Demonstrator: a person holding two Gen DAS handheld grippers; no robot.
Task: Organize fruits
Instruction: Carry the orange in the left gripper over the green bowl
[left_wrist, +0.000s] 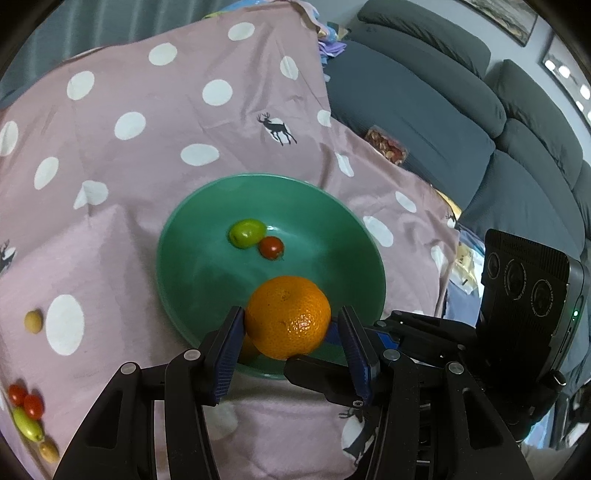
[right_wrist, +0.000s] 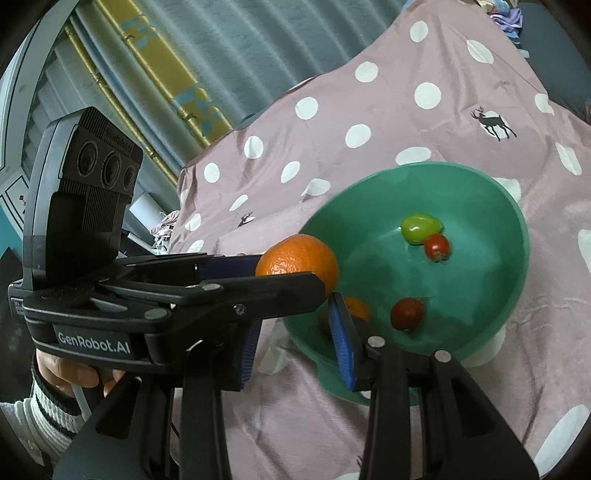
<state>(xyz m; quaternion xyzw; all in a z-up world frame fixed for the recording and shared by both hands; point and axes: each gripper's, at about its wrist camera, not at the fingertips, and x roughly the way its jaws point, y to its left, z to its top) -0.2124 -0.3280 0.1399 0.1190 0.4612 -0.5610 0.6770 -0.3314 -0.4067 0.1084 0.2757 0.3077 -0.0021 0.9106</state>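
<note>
A green bowl (left_wrist: 177, 254) sits on a pink dotted cloth. It holds a green tomato (left_wrist: 246, 232) and a red cherry tomato (left_wrist: 271, 247). My left gripper (left_wrist: 291, 325) is over the bowl's near rim with an orange (left_wrist: 288, 317) between its blue pads; the left pad touches it, the right pad stands slightly off. In the right wrist view the bowl (right_wrist: 498, 206) also holds a second red tomato (right_wrist: 406, 314) and a small orange fruit (right_wrist: 356, 308). My right gripper (right_wrist: 295, 341) is open and empty at the bowl's rim, below the left gripper (right_wrist: 295, 275) and its orange (right_wrist: 299, 258).
Loose fruits lie on the cloth at the left: a tan one (left_wrist: 33, 321), two red tomatoes (left_wrist: 26, 400), a green one (left_wrist: 26, 424). A grey sofa (left_wrist: 461, 140) stands to the right with a snack bag (left_wrist: 386, 146). Curtains (right_wrist: 229, 44) hang behind.
</note>
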